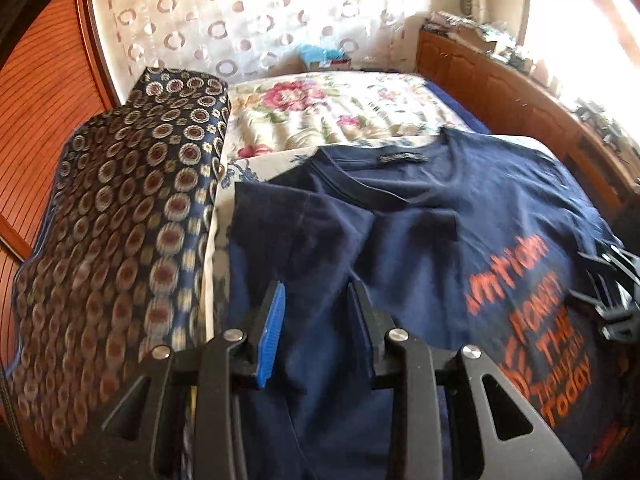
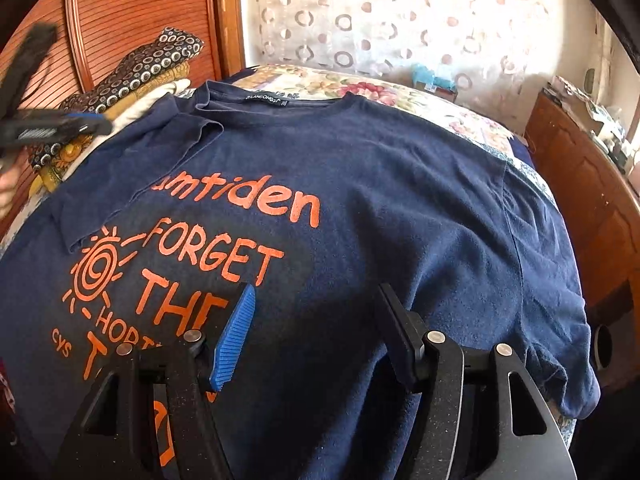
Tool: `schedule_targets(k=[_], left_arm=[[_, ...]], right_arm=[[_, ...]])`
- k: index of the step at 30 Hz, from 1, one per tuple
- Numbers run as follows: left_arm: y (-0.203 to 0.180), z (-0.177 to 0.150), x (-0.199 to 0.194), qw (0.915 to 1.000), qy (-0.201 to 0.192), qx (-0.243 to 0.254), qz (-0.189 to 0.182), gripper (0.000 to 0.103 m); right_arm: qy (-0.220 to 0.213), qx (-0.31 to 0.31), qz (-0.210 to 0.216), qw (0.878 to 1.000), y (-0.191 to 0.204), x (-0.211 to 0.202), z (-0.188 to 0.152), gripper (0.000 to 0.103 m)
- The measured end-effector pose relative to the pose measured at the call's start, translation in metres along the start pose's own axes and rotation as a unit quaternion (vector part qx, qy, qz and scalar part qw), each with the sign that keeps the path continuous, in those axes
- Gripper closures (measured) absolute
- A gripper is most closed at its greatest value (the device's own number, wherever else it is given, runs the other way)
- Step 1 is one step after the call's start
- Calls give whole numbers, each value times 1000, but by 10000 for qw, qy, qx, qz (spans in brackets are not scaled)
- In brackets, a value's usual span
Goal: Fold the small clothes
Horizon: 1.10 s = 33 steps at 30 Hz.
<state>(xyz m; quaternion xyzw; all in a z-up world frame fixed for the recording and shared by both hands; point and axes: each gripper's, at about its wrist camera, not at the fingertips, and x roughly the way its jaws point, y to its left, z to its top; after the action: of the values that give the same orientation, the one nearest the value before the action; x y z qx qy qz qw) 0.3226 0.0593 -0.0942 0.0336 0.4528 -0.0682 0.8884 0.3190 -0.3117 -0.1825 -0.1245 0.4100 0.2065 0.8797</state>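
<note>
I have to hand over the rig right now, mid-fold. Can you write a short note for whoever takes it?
Left gripper: partly open, nothing between its fingers, over the folded-in sleeve.
Right gripper: open, empty, above the shirt's middle.
T-shirt: navy, print up, flat on the bed. Patterned fabric pile lies beside it.
Done: one sleeve folded inward.
Left: the other sleeve, hanging over the bed's edge, then fold the body.

The T-shirt (image 2: pixel 360 184) is navy blue with orange lettering and an orange spiral sun. The bedspread (image 1: pixel 332 108) is cream with pink and red flowers and green leaves. The folded cloth (image 1: pixel 120 208) is dark blue, covered in brown and cream circles. The curtain (image 2: pixel 400 12) is white with brownish rings. The wardrobe door (image 1: pixel 36 112) is reddish-brown.
</note>
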Motion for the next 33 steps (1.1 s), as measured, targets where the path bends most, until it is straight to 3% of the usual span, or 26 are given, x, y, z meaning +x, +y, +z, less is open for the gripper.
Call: schedule_targets(k=[6, 12, 14, 18, 21, 28, 29, 30, 31, 33], left_arm=[[-4, 20, 42, 9983, 515, 211, 145, 72], [-10, 27, 51, 9971, 661, 364, 86, 72], [-10, 28, 52, 9967, 723, 355, -25, 72], [-9, 27, 48, 9953, 693, 330, -586, 72], [-15, 28, 55, 9951, 785, 451, -393, 71], [-19, 33, 60, 9955, 750, 448, -360, 70], [-19, 32, 59, 9954, 722, 508, -375, 71], [-18, 30, 56, 9952, 676, 581, -398, 89], [-16, 30, 52, 9958, 612, 613, -283, 98], [-6, 34, 41, 9973, 437, 555, -189, 99]], right_arm=[[0, 5, 7, 10000, 1, 0, 0, 40], [-1, 3, 17, 10000, 1, 0, 0, 40], [-1, 2, 15, 10000, 1, 0, 0, 40], [0, 3, 21, 10000, 1, 1, 0, 40], [-1, 5, 27, 10000, 1, 1, 0, 40], [-2, 4, 28, 10000, 1, 0, 0, 39], [-3, 4, 28, 10000, 1, 0, 0, 39], [-3, 3, 27, 10000, 1, 0, 0, 39], [-4, 4, 28, 10000, 1, 0, 0, 39], [-3, 3, 29, 10000, 1, 0, 0, 39]])
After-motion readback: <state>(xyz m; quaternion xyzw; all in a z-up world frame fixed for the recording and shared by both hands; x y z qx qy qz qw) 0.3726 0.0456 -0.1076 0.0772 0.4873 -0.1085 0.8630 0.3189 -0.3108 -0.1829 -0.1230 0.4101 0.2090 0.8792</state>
